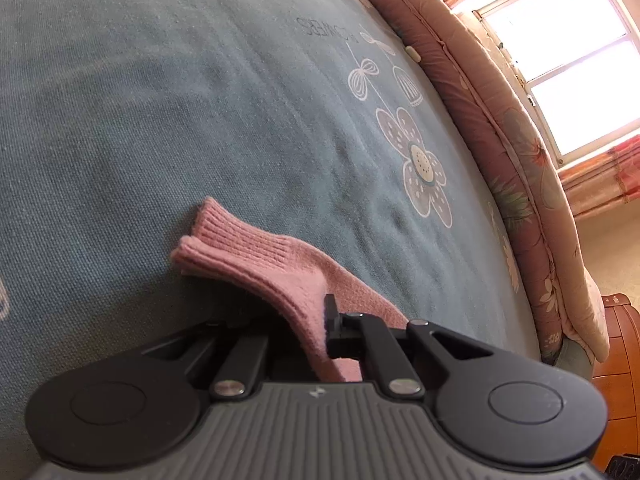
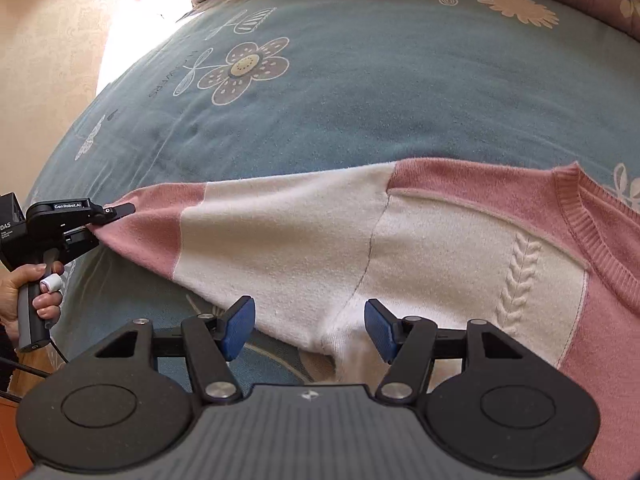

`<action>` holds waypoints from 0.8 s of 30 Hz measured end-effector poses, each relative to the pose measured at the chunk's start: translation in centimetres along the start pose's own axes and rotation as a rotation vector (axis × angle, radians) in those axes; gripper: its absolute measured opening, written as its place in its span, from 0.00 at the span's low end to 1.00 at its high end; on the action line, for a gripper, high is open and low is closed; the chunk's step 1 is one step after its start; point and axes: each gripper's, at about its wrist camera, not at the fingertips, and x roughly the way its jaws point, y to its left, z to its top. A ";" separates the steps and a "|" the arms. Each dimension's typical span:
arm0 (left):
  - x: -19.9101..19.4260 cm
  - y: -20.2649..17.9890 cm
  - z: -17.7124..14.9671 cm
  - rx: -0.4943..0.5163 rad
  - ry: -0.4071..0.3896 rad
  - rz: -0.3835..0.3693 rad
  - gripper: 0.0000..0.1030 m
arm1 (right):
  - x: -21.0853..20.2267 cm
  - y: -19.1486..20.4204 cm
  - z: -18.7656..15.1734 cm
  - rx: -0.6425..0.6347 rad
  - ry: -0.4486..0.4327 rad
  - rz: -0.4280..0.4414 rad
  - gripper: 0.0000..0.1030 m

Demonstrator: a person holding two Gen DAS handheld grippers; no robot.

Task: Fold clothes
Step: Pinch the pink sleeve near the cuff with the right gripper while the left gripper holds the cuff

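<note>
We have the sweater [image 2: 420, 248] spread on the bed [image 2: 340, 100], the left gripper [image 2: 114, 216] clamped on its pink sleeve cuff [image 1: 224, 240]. The right gripper [image 2: 310, 326], jaws apart, hovers at the armpit; we should pin there, then carry the sleeve across flat.

I see a blue bedsheet [image 1: 160, 100] printed with white flowers [image 1: 424, 160] under everything. A pink floral quilt [image 1: 500, 120] lies rolled along its far edge. Beyond that, a bright window [image 1: 568, 40] with orange curtains [image 1: 608, 176], and a wooden cabinet [image 1: 616, 380] beside the bed.
</note>
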 end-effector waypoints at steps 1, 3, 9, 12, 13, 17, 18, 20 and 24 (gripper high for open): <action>0.0 0.1 -0.1 -0.005 -0.003 -0.003 0.04 | 0.1 0.0 1.1 -0.026 -0.002 0.023 0.64; 0.0 0.4 -0.1 -0.026 -0.002 -0.019 0.06 | 0.4 -0.1 3.2 -0.079 -0.005 0.068 0.63; -1.1 0.9 -0.2 -0.071 -0.006 -0.026 0.15 | 5.2 0.5 10.4 -0.262 0.107 0.225 0.63; -1.8 1.4 -0.8 -0.103 -0.011 -0.022 0.17 | 8.3 0.9 12.8 -0.320 0.221 0.276 0.63; -2.0 1.7 -1.0 -0.119 -0.012 -0.024 0.17 | 9.2 0.9 13.4 -0.330 0.255 0.288 0.63; -2.3 2.7 -1.4 -0.170 -0.010 -0.047 0.19 | 12.9 0.3 15.0 -0.337 0.421 0.358 0.61; -2.2 3.0 -1.5 -0.175 -0.010 -0.057 0.19 | 13.6 0.1 15.4 -0.330 0.460 0.394 0.61; -2.1 3.4 -1.5 -0.188 -0.008 -0.074 0.19 | 14.8 -0.4 16.0 -0.293 0.545 0.477 0.61; -1.8 3.4 -1.2 -0.193 -0.003 -0.080 0.19 | 17.8 0.2 16.9 -0.282 0.651 0.584 0.60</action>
